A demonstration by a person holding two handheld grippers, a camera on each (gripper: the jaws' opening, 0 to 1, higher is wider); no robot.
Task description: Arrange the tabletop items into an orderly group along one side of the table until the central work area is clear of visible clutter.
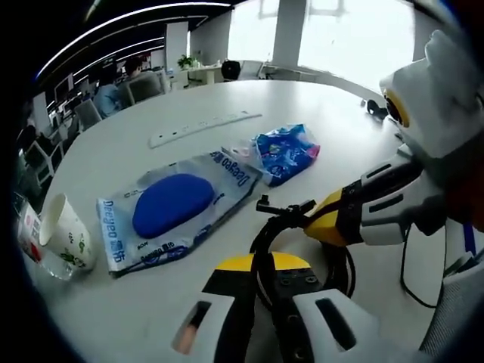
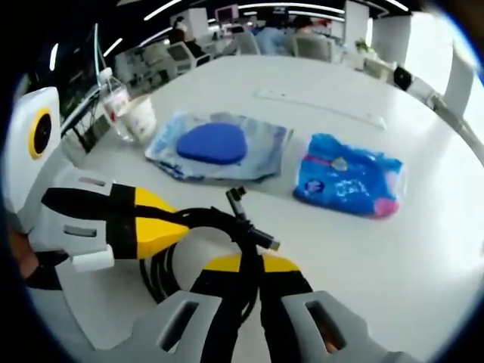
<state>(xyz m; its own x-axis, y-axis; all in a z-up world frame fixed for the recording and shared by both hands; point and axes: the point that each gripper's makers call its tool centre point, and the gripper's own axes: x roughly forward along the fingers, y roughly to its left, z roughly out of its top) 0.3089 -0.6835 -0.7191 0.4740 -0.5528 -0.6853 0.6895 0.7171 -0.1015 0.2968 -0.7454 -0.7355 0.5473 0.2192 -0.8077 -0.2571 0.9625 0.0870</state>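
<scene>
White round table (image 1: 189, 302) in an open office carries the clutter. Both grippers meet at a coiled black cable (image 2: 242, 227) near the table edge. The right gripper (image 2: 261, 266) points forward, its yellow-tipped jaws pinched narrow on the cable. The left gripper (image 1: 253, 265) is likewise clamped on the coil, which is partly hidden behind the jaws. Beyond lie a clear pouch (image 1: 178, 208) reading "Deeyeo" with a blue pad, a blue tissue pack (image 2: 352, 181), a paper cup (image 1: 66, 234) and a power strip (image 1: 204, 127).
</scene>
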